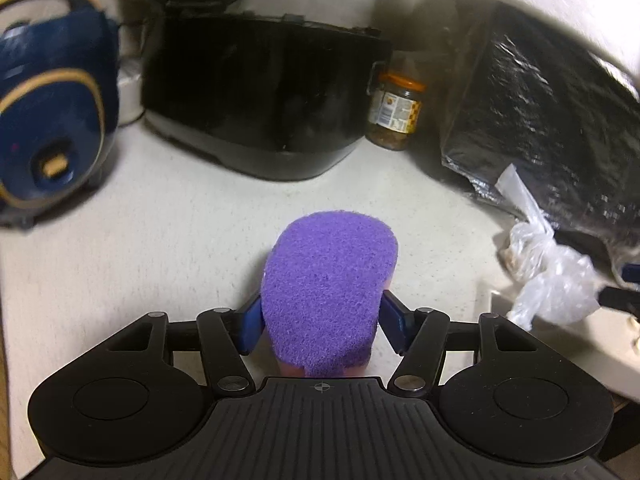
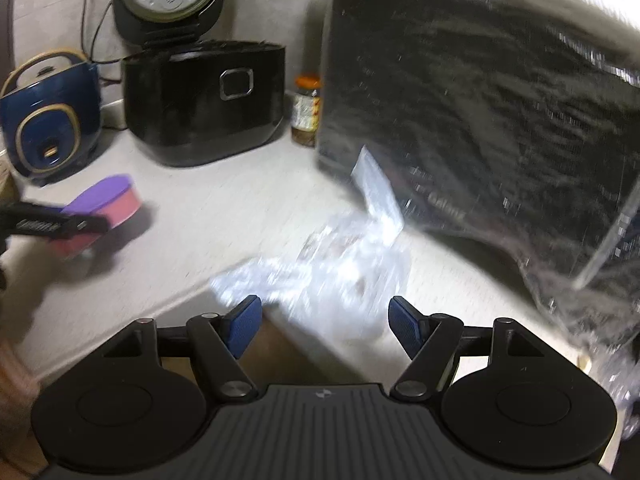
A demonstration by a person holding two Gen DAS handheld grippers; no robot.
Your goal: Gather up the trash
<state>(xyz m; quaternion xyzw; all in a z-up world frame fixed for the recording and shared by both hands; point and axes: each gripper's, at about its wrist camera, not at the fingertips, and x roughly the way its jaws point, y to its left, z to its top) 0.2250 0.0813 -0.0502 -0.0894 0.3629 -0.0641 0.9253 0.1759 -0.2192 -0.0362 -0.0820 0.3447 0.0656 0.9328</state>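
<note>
- Purple-topped sponge (image 1: 326, 292) with pink underside, clamped between the left gripper (image 1: 322, 322) pads, centre of left wrist view.
- Right gripper (image 2: 325, 328) jaws apart, nothing pinched; crumpled clear plastic bag (image 2: 340, 264) lies on the white counter (image 2: 224, 200) just ahead of the fingertips, blurred.
- Black foil-wrapped box (image 2: 480, 120) right of the bag.
- Black rice cooker (image 2: 200, 100), lid up, upper left; blue cooker (image 2: 48, 128) far left; orange-lidded jar (image 2: 307, 110) between the black cooker and the box.
</note>
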